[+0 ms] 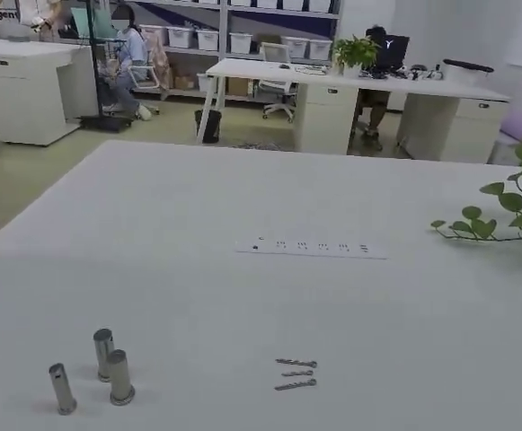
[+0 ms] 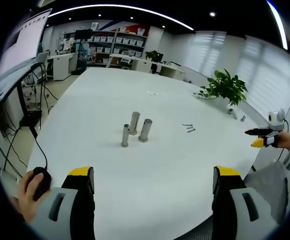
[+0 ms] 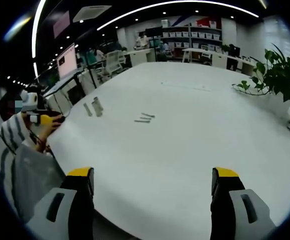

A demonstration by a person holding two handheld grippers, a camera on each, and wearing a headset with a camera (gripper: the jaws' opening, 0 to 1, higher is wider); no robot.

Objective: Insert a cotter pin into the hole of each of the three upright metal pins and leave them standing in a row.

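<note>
Head view looks down across a broad white workbench (image 1: 243, 296) that runs away toward an office of desks and shelving; a leafy green plant (image 1: 512, 206) reaches in over the bench's right edge; a long white power strip (image 1: 313, 248) lies flat near the middle of the bench, well beyond the task's things.

The left gripper (image 2: 154, 172) sits at the near edge of the bench in its own view, its two yellow-tipped jaws spread wide with only bare tabletop between them, so it is released and carries nothing; the right gripper (image 3: 153, 172) is likewise held at the bench edge in its own view, jaws wide apart and released, grasping nothing; both are well short of the parts.

Three metal pins (image 1: 104, 354) stand upright in a loose cluster at the near left of the bench in the head view; two stand just beside each other, and the third stands a little apart to their left; none is tilted or lying down.

Three cotter pins (image 1: 296, 373) lie flat on the bench to the right of the metal pins, well apart from them; they rest close together, roughly parallel, one behind the other.
</note>
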